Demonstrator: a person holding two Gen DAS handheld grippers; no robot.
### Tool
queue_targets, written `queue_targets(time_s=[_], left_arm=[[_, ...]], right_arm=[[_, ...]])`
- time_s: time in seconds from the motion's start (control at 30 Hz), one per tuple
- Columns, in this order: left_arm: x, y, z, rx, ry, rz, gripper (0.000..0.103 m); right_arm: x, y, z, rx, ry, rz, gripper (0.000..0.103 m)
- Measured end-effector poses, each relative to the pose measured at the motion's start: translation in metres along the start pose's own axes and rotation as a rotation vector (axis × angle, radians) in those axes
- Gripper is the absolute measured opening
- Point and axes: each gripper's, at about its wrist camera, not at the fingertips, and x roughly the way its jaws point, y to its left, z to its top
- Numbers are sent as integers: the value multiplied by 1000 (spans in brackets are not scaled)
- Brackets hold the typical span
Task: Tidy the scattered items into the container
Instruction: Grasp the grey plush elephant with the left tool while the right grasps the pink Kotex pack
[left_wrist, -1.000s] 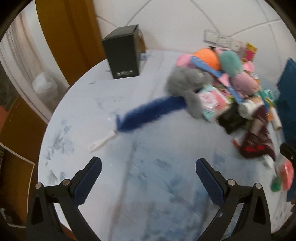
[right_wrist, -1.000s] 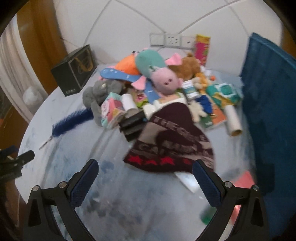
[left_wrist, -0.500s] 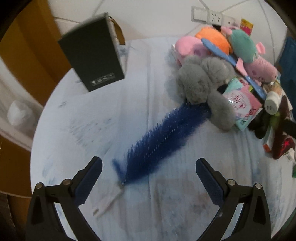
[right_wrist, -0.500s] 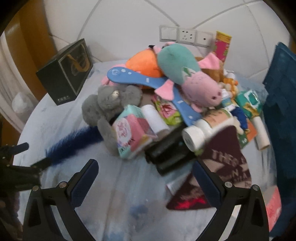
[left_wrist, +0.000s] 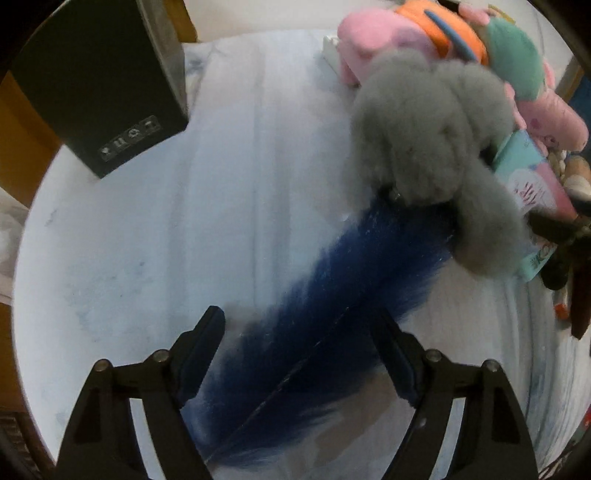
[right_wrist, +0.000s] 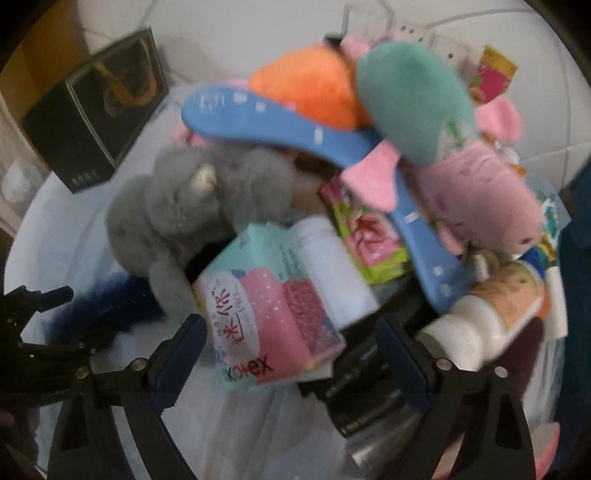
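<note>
The left gripper (left_wrist: 297, 354), jaws wide, straddled the blue feather duster (left_wrist: 332, 314) on the table (left_wrist: 147, 221); closing looked next. The right gripper (right_wrist: 288, 354), jaws wide, faced the pink packet (right_wrist: 269, 317).

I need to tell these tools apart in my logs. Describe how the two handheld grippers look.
Both look identical: the left gripper and right gripper each have a black angular frame with silver screws, and two fingers faced with dark blue pads. No cables, markings or sleeves show.

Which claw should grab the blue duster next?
Left. The left claw is open and straddles the blue duster; the right claw is open over the pink packet.
</note>
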Motion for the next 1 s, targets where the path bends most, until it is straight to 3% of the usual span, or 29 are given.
queue_targets(time_s=[0.1, 0.13, 0.23, 0.37, 0.57, 0.7, 0.8, 0.9, 0.97, 1.0], left_arm=[[-5, -7, -2, -13, -19, -10, 52], [-8, -9, -4, -14, -26, -11, 42], [-21, -15, -12, -10, -51, -8, 33], [-43, -19, -30, -13, -74, -23, 18], [-60, -20, -65, -10, -55, -32, 18], [-67, -27, -65, -14, -61, -7, 18], [-77, -25, -46, -13, -80, -10, 26], [-82, -31, -15, 16, -127, -3, 54], [-82, -39, 11, 51, -171, 4, 79], [-80, -45, 24, 73, -187, 9, 79]], right_arm=[[17, 5, -2, -8, 40, 25, 69], [23, 7, -3, -11, 54, 34, 61], [17, 9, -10, -8, 45, 49, 52], [-4, 6, -26, 7, 25, 77, 49], [-30, -1, -65, 25, 28, 102, 49], [-39, -8, -82, 40, 30, 105, 49], [-51, -10, -78, 41, 4, 112, 49], [-59, -13, -67, 42, -22, 115, 49], [-60, -18, -59, 46, -32, 119, 49], [-58, -20, -57, 51, -29, 123, 49]])
